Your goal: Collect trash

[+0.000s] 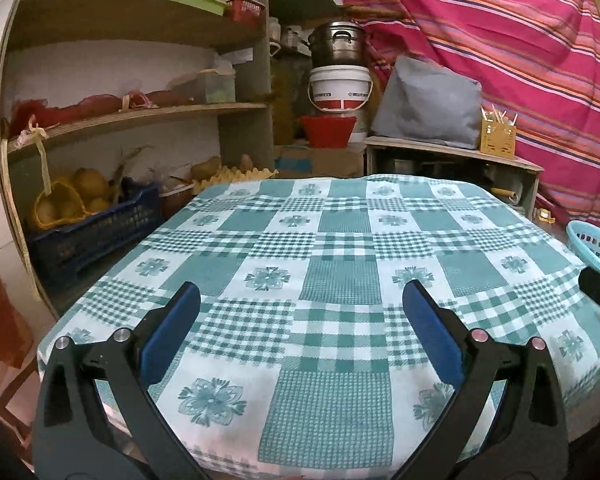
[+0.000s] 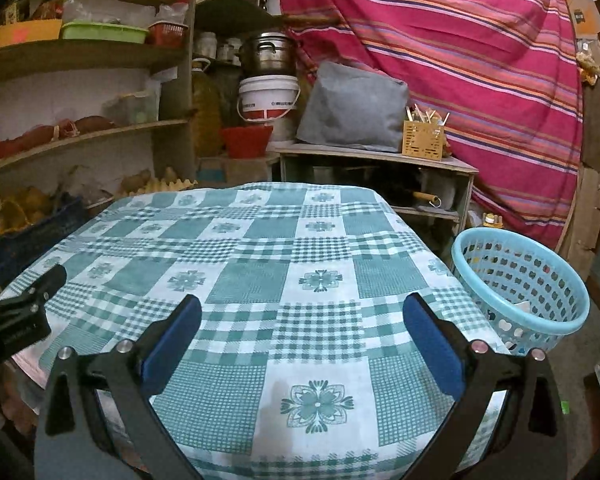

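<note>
A light blue perforated plastic basket [image 2: 520,288] stands at the right edge of the table, with a few small pieces inside; its rim also shows in the left wrist view [image 1: 594,246]. The table carries a teal-and-white checked cloth [image 2: 260,264], also seen in the left wrist view [image 1: 340,260]. I see no loose trash on the cloth. My left gripper [image 1: 300,300] is open and empty over the near part of the table. My right gripper [image 2: 302,312] is open and empty over the near part, left of the basket. Each gripper's side shows in the other's view.
Wooden shelves [image 1: 140,112] with crates, baskets and produce stand to the left. Behind the table are a white bucket [image 2: 268,100] with a metal pot on it, a red basin, a low wooden cabinet [image 2: 376,168] with a grey cushion, and a striped pink curtain [image 2: 460,60].
</note>
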`<state>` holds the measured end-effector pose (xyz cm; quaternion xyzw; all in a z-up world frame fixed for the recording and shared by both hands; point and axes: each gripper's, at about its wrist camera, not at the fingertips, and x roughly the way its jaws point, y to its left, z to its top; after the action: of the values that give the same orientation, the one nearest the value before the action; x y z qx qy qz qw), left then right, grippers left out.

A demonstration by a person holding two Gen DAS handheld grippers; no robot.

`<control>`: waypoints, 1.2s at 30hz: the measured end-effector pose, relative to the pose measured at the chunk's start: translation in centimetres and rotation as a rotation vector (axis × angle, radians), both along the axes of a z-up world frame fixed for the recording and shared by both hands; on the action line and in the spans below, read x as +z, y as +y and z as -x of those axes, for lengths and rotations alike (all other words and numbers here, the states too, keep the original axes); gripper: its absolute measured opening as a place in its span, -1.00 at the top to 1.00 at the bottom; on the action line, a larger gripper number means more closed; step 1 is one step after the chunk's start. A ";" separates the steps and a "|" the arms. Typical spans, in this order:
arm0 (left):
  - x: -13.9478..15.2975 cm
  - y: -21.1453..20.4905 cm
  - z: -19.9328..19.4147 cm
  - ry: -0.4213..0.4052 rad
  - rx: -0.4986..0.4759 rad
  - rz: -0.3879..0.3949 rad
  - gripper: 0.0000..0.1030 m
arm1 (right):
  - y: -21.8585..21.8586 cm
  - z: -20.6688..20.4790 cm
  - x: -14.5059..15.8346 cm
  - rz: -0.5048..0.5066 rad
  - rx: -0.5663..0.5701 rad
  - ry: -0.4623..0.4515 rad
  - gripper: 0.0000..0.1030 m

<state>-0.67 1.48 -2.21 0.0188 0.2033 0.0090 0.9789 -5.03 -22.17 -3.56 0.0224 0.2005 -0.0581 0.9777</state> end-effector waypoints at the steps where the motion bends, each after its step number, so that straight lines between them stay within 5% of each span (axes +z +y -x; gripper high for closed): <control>1: 0.0 -0.1 -0.2 0.008 -0.010 0.009 -0.90 | -0.1 0.0 -0.1 -0.003 -0.001 0.006 -0.91; 36: 0.3 -1.5 -0.7 0.030 -0.107 0.037 -0.90 | 1.2 -0.3 -0.1 0.057 0.004 -0.006 -0.91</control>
<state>0.03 -0.03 -1.87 0.0117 0.2169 -0.0476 0.9750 -4.75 -20.99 -3.66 -0.0057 0.1958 -0.0617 0.9787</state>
